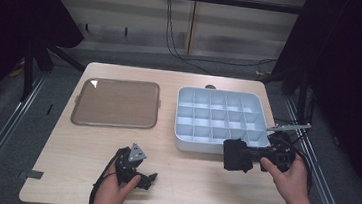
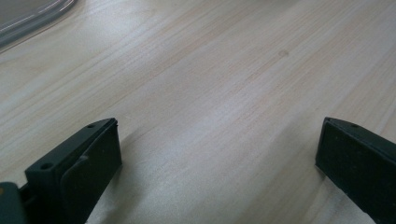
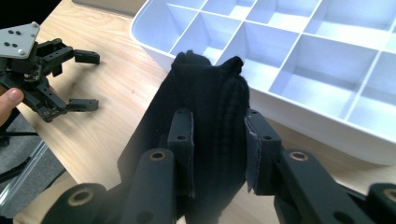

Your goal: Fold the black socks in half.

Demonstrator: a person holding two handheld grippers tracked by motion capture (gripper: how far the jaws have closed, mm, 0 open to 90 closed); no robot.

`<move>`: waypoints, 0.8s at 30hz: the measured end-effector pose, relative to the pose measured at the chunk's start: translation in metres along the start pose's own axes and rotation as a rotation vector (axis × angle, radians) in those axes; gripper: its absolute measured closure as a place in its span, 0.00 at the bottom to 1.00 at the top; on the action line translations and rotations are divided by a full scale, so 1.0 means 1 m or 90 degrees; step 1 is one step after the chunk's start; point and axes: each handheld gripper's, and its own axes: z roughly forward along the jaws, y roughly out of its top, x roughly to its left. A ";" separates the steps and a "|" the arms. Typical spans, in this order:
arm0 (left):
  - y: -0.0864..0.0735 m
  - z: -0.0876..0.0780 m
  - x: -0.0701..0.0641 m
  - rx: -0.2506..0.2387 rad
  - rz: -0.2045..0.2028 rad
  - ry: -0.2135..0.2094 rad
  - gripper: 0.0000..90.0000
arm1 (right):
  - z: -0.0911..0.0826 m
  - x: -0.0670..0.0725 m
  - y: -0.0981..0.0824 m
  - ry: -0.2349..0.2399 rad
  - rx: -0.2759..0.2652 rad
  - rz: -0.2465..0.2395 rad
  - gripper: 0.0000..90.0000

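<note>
right gripper (image 3: 218, 154): squeezed tight on the black sock (image 3: 208, 107), held up off the table (image 1: 185, 193) beside the white box (image 1: 217, 116), likely so it can drop into a slot | left gripper (image 1: 148, 175): wide open, holding nothing, resting on the table to stay out of the way

Black sock (image 3: 210, 107): soft ribbed knit fabric, bunched/folded into a thick wad. Clamped btwn the two pads of the right hand-held gripper (image 3: 218, 154), pinched approx mid-bundle; top of wad sticks up past the pads w/ a lumpy, uneven edge, rest sags down below. In high view the sock (image 1: 236, 155) is a dark clump held just off the worktop (image 1: 186, 183), right at the near edge of the white divided bin (image 1: 181, 143), not inside any compartment.
</note>
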 end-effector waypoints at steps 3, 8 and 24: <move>0.000 0.000 0.000 0.000 0.000 0.000 0.00 | -0.006 -0.004 0.004 -0.005 -0.002 0.002 0.76; 0.000 0.000 0.000 -0.001 0.000 -0.001 0.00 | -0.010 -0.011 0.007 -0.010 -0.005 0.013 0.76; 0.000 0.000 0.000 -0.001 0.000 -0.001 0.00 | -0.014 -0.038 0.020 -0.042 -0.022 0.056 0.76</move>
